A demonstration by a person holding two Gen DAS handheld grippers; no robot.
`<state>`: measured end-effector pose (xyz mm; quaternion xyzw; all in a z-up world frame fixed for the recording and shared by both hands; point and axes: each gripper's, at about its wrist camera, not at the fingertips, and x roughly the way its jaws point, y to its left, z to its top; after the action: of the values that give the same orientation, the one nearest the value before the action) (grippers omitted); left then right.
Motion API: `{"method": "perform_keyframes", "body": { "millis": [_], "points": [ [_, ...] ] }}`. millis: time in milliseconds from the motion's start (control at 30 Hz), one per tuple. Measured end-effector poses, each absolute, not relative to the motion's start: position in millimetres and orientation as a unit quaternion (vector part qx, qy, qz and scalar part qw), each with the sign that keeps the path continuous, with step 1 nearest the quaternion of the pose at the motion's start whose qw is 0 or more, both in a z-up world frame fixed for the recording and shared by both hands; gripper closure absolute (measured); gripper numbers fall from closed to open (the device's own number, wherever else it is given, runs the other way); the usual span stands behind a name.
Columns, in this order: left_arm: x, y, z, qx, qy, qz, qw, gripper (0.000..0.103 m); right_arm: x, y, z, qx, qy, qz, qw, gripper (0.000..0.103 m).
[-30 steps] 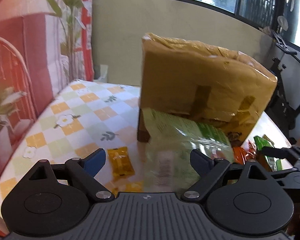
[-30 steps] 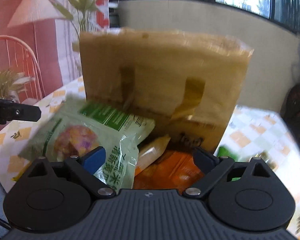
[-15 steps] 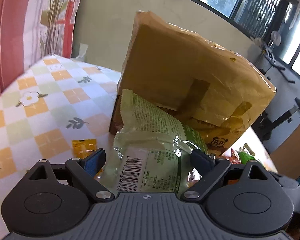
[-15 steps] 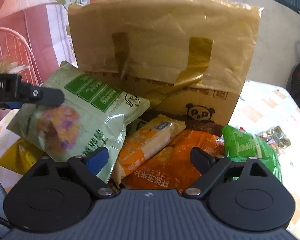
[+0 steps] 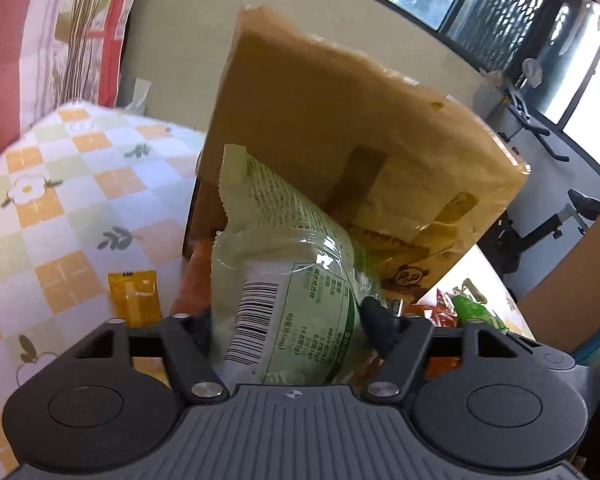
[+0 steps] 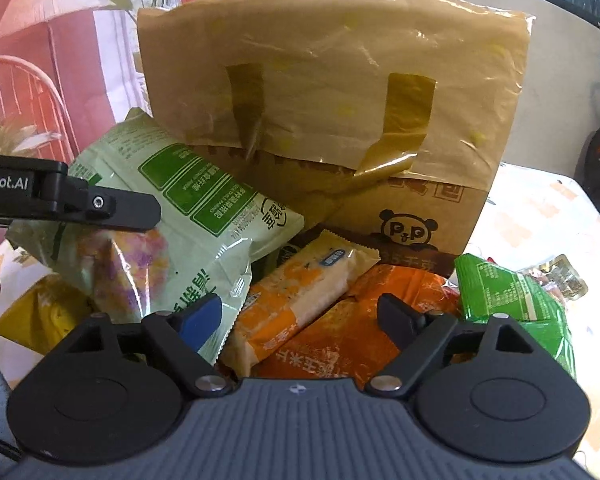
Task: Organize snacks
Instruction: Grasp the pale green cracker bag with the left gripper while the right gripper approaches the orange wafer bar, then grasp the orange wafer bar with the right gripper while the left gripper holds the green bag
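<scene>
A pale green snack bag (image 5: 284, 264) stands between the fingers of my left gripper (image 5: 288, 316), whose jaws are closing; both pads touch its sides. In the right wrist view the same bag (image 6: 204, 216) leans on the snack pile, with a left finger (image 6: 112, 206) across it. My right gripper (image 6: 300, 316) hovers over the pile, its jaws closing slightly but still wide. An orange-and-cream packet (image 6: 300, 288) and an orange packet (image 6: 348, 336) lie under the gap, untouched.
A tall brown paper bag (image 6: 332, 80) with taped handles stands right behind the pile. A bright green packet (image 6: 508, 300) lies at the right and a yellow packet (image 5: 134, 296) at the left, on the checked tablecloth (image 5: 60, 200). A wall and windows lie beyond.
The left gripper moved in and down around the pale green bag, and its jaws narrowed onto it. The bag now stands more upright. The right gripper tipped down slightly toward the pile.
</scene>
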<state>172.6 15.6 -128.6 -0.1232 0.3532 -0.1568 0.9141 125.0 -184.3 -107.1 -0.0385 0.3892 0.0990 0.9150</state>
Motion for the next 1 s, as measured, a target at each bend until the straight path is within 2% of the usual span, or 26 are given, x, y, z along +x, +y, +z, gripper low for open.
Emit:
{"method": "perform_keyframes", "body": {
  "millis": [267,467,533,1000],
  "points": [
    [150,9,-98,-0.067,0.292,-0.136,0.944,0.041,110,-203,-95,-0.018,0.371,0.092,0.924,0.016],
    [144,12,-86,-0.061,0.277,-0.124,0.951,0.041,103,-208,-90,-0.018,0.368,0.094,0.925,0.030],
    [141,14,-84,-0.065,0.275,-0.119,0.952,0.041,104,-207,-90,-0.017,0.369,0.099,0.924,0.039],
    [129,39,-71,-0.060,0.235,-0.079,0.967,0.041,155,-187,-112,0.004,0.419,0.105,0.902,0.045]
  ]
}}
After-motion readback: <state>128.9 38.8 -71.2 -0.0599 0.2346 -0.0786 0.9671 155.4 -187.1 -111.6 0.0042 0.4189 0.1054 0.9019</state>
